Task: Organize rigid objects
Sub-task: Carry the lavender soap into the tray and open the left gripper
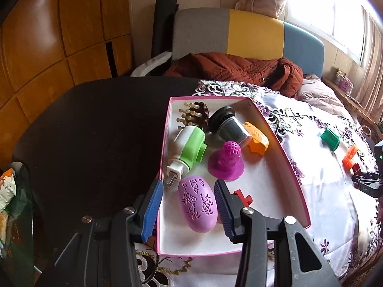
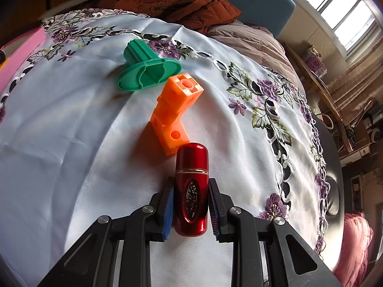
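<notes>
A pink-rimmed white box (image 1: 284, 157) holds several objects: a lilac egg-shaped case (image 1: 197, 206), a magenta knobbed piece (image 1: 226, 163), a green and white plug device (image 1: 189, 150), an orange piece (image 1: 257, 141), a dark cup-shaped part (image 1: 229, 125), a brown brush (image 1: 195, 114) and a small red piece (image 1: 243, 197). My left gripper (image 1: 189, 205) is open, its pads either side of the lilac case, not touching it. My right gripper (image 2: 190, 203) is shut on a red capsule-shaped case (image 2: 191, 191) on the cloth. An orange block piece (image 2: 174, 114) and a green flanged piece (image 2: 146, 69) lie just ahead.
A white cloth with purple embroidered flowers (image 2: 71, 124) covers the round dark table (image 1: 95, 131). The green piece (image 1: 330, 138) and orange block (image 1: 349, 159) show right of the box. A rust jacket (image 1: 239, 69) lies on a bed behind. The box's pink wall (image 2: 19, 55) is at far left.
</notes>
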`<action>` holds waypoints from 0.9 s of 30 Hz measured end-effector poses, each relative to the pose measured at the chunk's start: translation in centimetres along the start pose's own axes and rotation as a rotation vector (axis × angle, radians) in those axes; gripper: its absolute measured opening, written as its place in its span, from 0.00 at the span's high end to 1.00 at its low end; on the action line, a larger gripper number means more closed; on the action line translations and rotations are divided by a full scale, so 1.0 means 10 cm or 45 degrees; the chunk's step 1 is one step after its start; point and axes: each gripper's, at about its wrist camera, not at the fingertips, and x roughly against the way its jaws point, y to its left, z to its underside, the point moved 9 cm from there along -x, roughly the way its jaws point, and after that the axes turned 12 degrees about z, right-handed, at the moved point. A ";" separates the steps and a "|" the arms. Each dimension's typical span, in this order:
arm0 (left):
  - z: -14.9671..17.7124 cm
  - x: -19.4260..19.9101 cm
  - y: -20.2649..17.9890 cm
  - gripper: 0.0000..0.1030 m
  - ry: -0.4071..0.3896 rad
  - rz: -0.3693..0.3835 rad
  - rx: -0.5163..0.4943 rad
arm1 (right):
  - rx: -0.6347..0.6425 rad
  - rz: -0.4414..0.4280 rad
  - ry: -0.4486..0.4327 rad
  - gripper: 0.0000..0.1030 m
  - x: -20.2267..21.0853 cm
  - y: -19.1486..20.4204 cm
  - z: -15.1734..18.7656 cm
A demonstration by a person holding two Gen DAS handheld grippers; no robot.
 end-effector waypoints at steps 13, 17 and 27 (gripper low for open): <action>-0.01 0.16 0.06 0.56 -0.039 -0.040 -0.013 | -0.013 -0.010 0.017 0.74 0.00 0.00 0.01; 0.00 0.18 0.10 0.56 -0.047 -0.039 -0.004 | -0.008 -0.032 0.042 0.75 0.03 0.01 0.02; 0.07 0.19 0.17 0.56 -0.044 -0.027 0.015 | 0.001 -0.194 0.028 0.75 0.38 0.38 0.06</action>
